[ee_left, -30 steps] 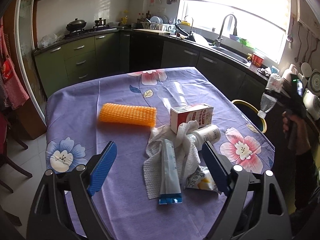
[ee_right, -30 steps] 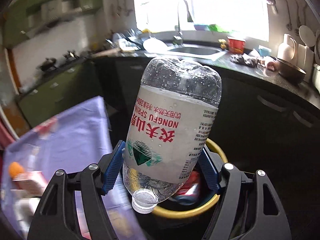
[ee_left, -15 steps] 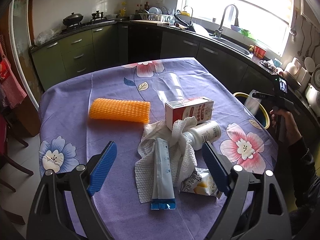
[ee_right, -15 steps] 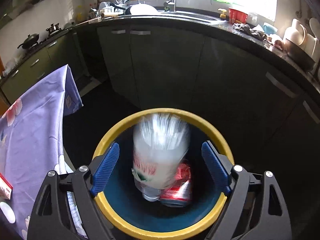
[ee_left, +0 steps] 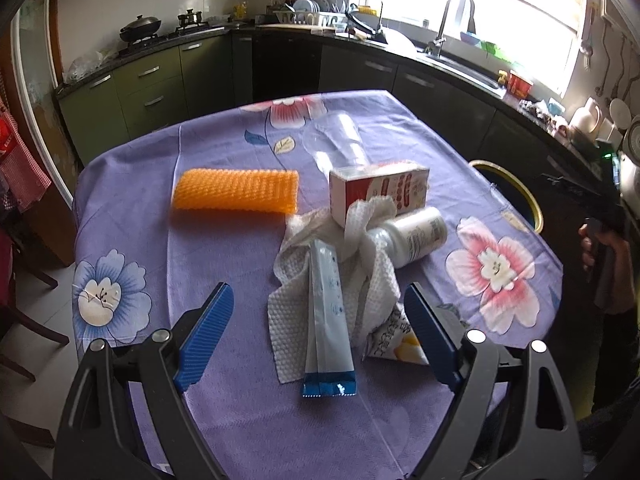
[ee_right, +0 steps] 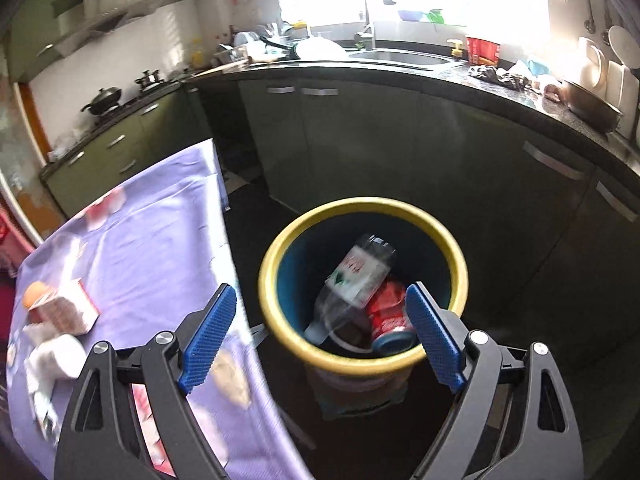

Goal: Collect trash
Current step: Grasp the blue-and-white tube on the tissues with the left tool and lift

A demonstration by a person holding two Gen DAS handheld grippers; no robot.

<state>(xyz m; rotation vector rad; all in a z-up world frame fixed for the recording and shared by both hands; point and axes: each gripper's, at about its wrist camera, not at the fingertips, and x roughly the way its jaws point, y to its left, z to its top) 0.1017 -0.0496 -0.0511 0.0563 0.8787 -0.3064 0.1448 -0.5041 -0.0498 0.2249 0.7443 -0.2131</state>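
Observation:
My left gripper (ee_left: 318, 338) is open above the near side of the purple table (ee_left: 224, 248). Between its fingers lie a blue-white sachet (ee_left: 326, 320) on a crumpled paper towel (ee_left: 372, 276) and a snack wrapper (ee_left: 394, 340). Beyond are a white bottle (ee_left: 416, 234), a red-white carton (ee_left: 380, 190), a clear plastic cup (ee_left: 340, 144) and an orange foam net (ee_left: 236, 192). My right gripper (ee_right: 318, 336) is open and empty above the yellow-rimmed bin (ee_right: 460, 276), which holds the water bottle (ee_right: 352, 284) and a red can (ee_right: 390, 314).
The bin's rim (ee_left: 532, 208) shows beside the table's right edge in the left wrist view. Dark kitchen cabinets (ee_right: 400, 140) and a counter with a sink stand behind the bin. A chair (ee_left: 16, 312) stands left of the table.
My right gripper opened and let the water bottle fall into the bin, then drew back from it. My left gripper moved a little closer over the trash pile.

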